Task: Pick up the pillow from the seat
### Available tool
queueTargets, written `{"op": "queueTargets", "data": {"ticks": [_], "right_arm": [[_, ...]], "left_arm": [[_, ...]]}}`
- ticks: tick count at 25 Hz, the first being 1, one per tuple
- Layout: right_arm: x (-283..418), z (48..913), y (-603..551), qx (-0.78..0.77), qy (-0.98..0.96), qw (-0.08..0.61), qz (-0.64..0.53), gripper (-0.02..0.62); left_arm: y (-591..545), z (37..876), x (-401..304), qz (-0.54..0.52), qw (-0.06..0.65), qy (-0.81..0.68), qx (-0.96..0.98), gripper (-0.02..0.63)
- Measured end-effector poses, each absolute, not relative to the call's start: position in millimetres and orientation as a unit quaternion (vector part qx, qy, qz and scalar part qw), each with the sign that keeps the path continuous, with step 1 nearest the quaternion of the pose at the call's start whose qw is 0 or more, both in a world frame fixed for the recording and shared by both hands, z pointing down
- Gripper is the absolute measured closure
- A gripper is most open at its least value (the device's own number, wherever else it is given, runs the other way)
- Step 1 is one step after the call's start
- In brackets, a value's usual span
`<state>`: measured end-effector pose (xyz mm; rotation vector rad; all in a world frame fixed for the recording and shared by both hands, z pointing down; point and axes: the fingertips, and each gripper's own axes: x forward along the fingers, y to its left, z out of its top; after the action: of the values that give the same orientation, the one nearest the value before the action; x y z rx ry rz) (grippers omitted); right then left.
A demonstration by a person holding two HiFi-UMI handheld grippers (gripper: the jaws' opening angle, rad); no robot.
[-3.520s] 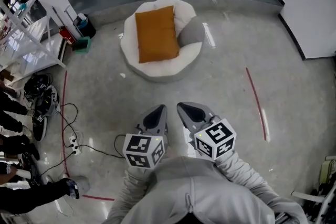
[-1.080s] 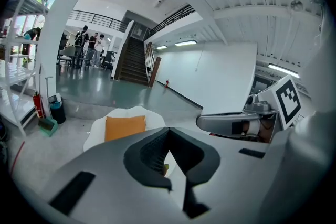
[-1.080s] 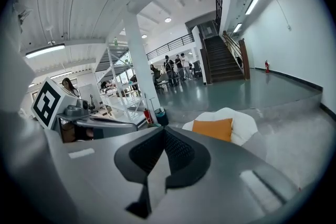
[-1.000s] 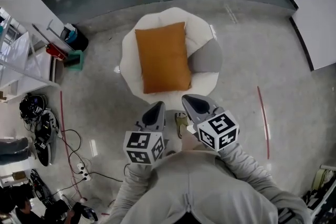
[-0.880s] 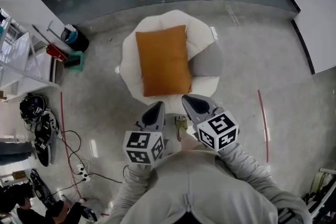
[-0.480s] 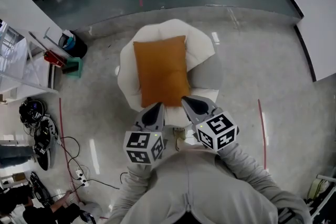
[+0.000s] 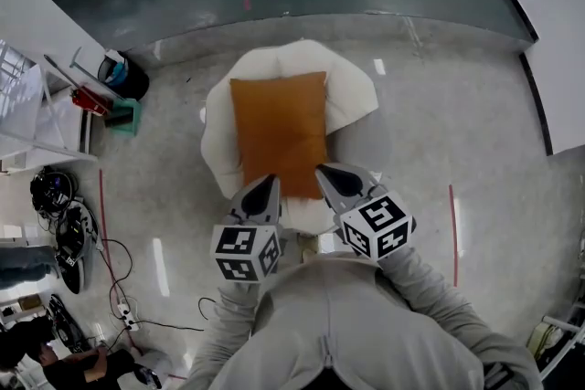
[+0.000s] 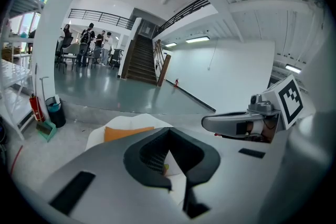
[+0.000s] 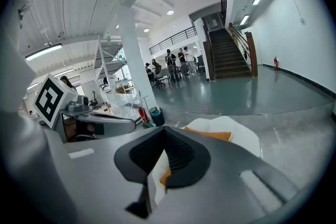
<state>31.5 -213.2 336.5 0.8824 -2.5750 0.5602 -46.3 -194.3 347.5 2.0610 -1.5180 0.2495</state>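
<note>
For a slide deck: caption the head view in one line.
Both shut, the left claw and right claw hover by the near edge of the orange pillow on the white seat.

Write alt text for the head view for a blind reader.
Seen from above, an orange pillow lies on a round white seat on a grey floor. The person's left gripper and right gripper, both shut and empty, point toward the pillow's near edge.
</note>
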Motion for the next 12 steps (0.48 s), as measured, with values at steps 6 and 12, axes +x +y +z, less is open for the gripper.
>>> {"op": "queueTargets", "data": {"ticks": [6, 12], "right_arm": [[31, 347, -237, 0.309, -0.91, 0.186, 0.206, 0.595], [38, 365, -253, 0.319, -0.899, 0.197, 0.226, 0.595]], "left_arm": [[-215, 357, -55, 0.103, 0.288, -0.581, 0.755, 0.604], [-223, 373, -66, 0.119, 0.302, -0.586, 0.742, 0.604]]}}
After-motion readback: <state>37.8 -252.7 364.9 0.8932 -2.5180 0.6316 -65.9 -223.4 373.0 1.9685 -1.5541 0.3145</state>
